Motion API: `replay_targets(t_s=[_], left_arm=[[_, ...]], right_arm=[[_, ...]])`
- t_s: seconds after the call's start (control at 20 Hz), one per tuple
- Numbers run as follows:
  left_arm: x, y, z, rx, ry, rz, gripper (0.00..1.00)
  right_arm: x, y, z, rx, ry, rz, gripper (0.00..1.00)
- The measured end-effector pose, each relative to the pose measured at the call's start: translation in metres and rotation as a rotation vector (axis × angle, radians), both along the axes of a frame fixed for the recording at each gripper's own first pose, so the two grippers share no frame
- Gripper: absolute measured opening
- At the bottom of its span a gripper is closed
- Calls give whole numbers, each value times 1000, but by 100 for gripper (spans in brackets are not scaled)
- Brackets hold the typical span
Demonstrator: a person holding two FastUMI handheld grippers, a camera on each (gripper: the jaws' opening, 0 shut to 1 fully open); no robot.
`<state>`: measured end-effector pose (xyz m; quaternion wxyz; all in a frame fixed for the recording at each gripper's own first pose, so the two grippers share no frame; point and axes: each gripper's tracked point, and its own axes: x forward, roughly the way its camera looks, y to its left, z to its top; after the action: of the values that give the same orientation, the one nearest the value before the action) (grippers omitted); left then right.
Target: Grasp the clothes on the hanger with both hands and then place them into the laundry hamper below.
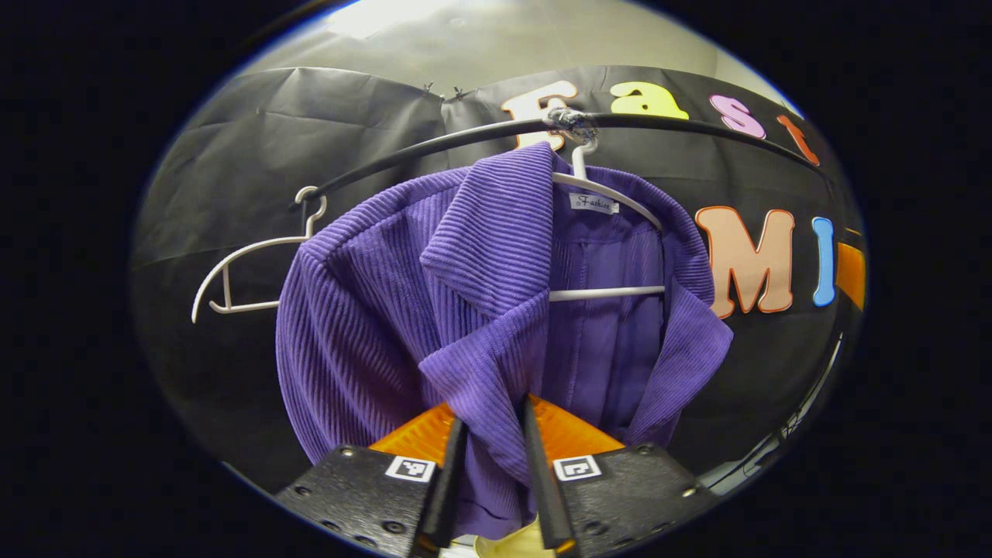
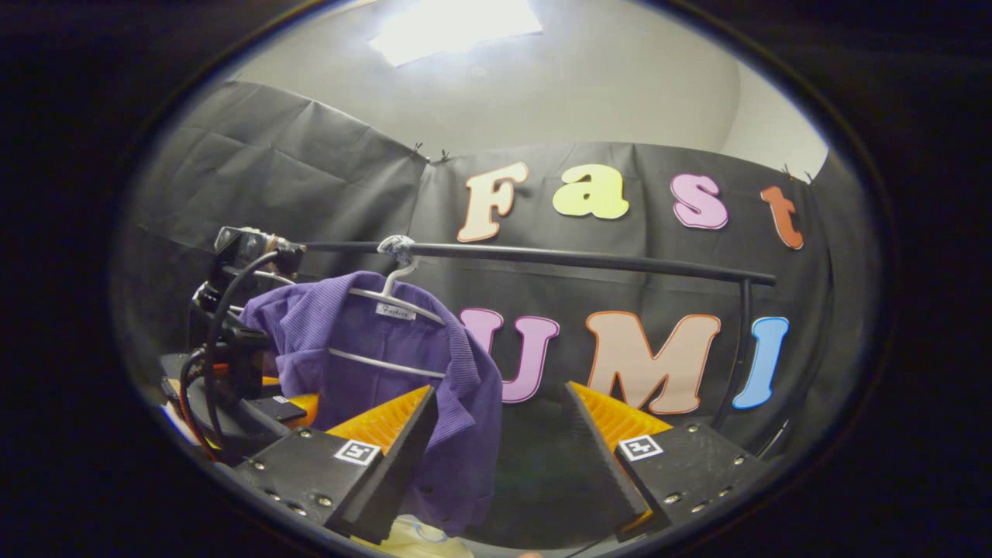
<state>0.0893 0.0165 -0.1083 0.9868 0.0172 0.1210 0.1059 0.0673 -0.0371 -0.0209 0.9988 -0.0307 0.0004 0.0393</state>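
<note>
I had the left hand-held gripper [image 1: 491, 465] pinched narrow on the front edge of the purple jacket [image 1: 403, 310], which hung on its white hanger [image 1: 604, 293] from the rail [image 1: 434, 143], while my right hand-held gripper [image 2: 496, 457] waited wide open just beside its other side for the second hold.

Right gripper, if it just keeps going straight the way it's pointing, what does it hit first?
Probably the booth wall. The right gripper is open and the purple jacket hangs just left of its line, overlapping one finger; depth is unclear, so the jacket's edge may brush that finger first.
</note>
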Motion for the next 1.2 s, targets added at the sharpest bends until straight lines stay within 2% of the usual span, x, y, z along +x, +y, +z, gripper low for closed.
replay_targets(t_s=[0.1,0.15,0.2,0.4,0.6,0.75,0.9,1.0,1.2], left_arm=[[0,5,1,4,-1,10,14],[-2,5,2,2,-1,10,14],[-3,5,2,4,1,6,5],[-10,3,7,28,4,-21,0],[-18,2,16,29,3,-35,4],[-26,3,25,11,-5,-42,3],[-34,6,44,4,-29,-47,0],[-38,13,58,11,-52,-38,4],[-47,27,90,28,-103,-11,2]], right_arm=[[2,2,-2,3,1,8,94],[3,4,-1,4,1,12,93],[4,4,-2,4,2,16,94],[7,10,-7,8,8,35,95],[13,17,-11,15,20,55,94],[18,23,-15,16,30,72,93],[23,29,-22,14,43,91,94],[29,35,-27,16,53,105,94],[43,52,-38,28,63,138,96]])
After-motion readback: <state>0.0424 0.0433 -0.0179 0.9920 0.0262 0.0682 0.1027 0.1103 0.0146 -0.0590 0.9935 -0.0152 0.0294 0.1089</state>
